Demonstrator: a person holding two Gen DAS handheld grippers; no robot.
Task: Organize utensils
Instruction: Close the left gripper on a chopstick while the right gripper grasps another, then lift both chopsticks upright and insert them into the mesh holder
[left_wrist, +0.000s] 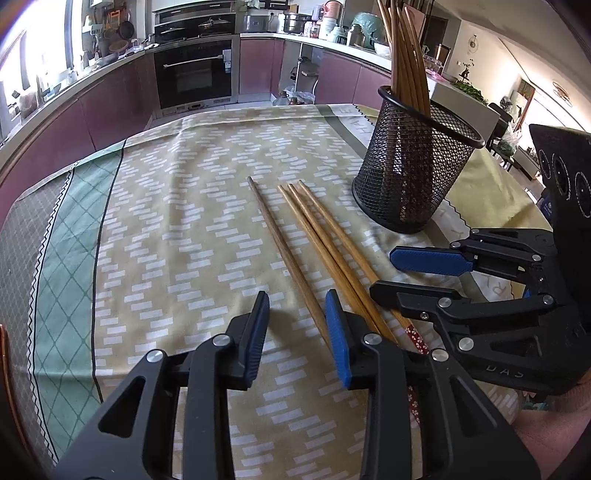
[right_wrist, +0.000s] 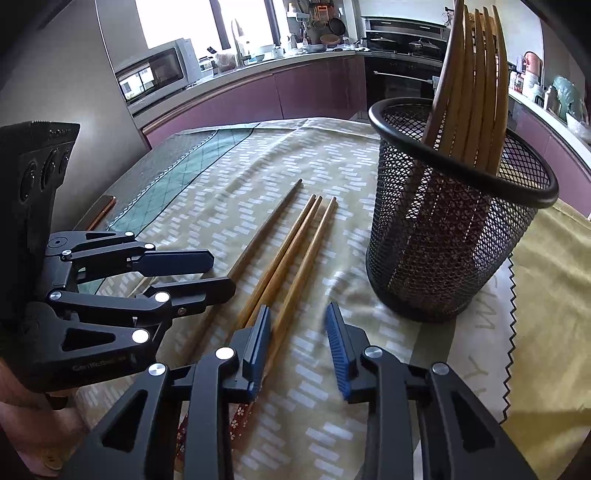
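chopsticks (right_wrist: 295, 254): four loose on bench cloth, long axes near-to-far, left of mesh cup (right_wrist: 454, 221) | right tool (right_wrist: 297, 347): pads apart, straddling near end of rightmost stick, nearer | left tool (left_wrist: 297, 325): pads apart, over darkest stick | judged: right grasps first.

Black gripper (left_wrist: 297, 332) — blue pads, silver screws
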